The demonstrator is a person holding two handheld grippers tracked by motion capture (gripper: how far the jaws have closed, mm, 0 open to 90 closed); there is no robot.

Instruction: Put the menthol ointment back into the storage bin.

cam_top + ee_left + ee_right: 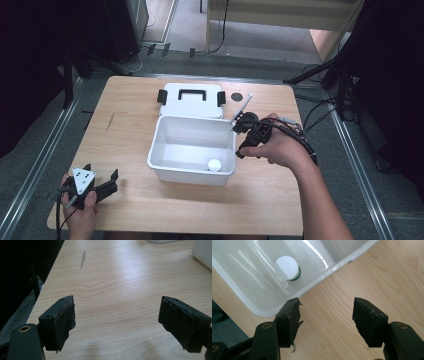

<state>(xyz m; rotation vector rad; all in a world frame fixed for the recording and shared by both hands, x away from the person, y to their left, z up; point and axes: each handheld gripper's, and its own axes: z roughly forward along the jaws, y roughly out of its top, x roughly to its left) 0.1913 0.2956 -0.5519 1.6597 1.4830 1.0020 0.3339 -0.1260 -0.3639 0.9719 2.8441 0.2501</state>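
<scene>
Right gripper view: jaws spread wide, nothing between them — bare wood under the gap.
Right gripper (239,141): at the right side of the white bin (170,172), held in the person's right hand (277,147); cable loops back over the wrist.
Left gripper view: jaws spread too, empty, over plain tabletop.
Left gripper (102,184): near-left corner of the wooden table (125,120), well apart from the bin, gripped by the left hand (80,207); grey three-cornered plate on top.
Bin: open, mid-table.
Bottle (287,268): white cap, green band below it — sits inside the bin by its near wall, toward the right corner.
Lid (191,100): flat on the table just behind the bin, black handle and latches.
Dark round mark (236,96): on the table beside the lid.
</scene>
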